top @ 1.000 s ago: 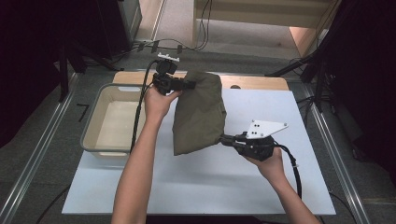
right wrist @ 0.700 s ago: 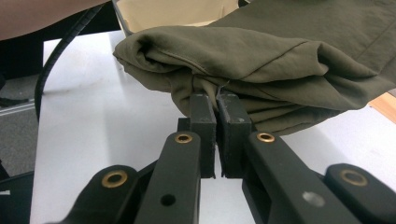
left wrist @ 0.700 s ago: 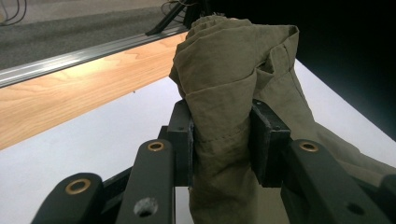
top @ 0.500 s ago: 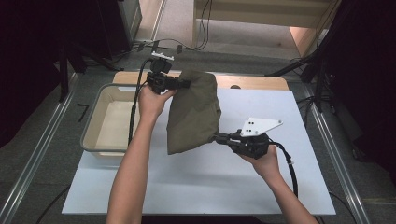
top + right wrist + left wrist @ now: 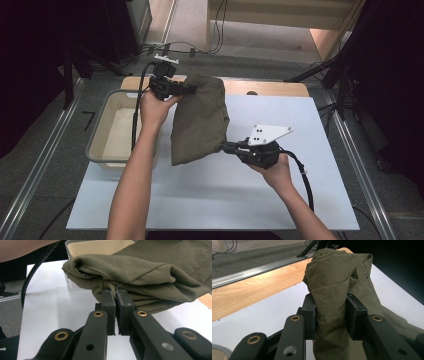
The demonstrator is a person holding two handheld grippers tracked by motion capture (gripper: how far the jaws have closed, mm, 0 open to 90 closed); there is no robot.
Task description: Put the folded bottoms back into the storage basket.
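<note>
An olive-green folded garment (image 5: 200, 120) hangs between my two grippers above the white table top (image 5: 300, 200). My left gripper (image 5: 189, 90) is shut on its far upper edge, and in the left gripper view a thick bunch of the garment (image 5: 332, 302) sits between the jaws. My right gripper (image 5: 225, 146) is shut on the near right edge; the right gripper view has the jaws pinching a thin fold of the garment (image 5: 140, 272). The garment's lower corner hangs near the bin's right wall.
A beige plastic bin (image 5: 102, 150) stands on the table's left side, under my left forearm. A wooden strip (image 5: 270, 87) runs along the table's far edge. Cables trail from both grippers. Metal rails flank the table on the floor.
Both grippers have carried the garment leftward, toward the bin. The right gripper moved left and a little away from me; the garment hangs more folded than before.
</note>
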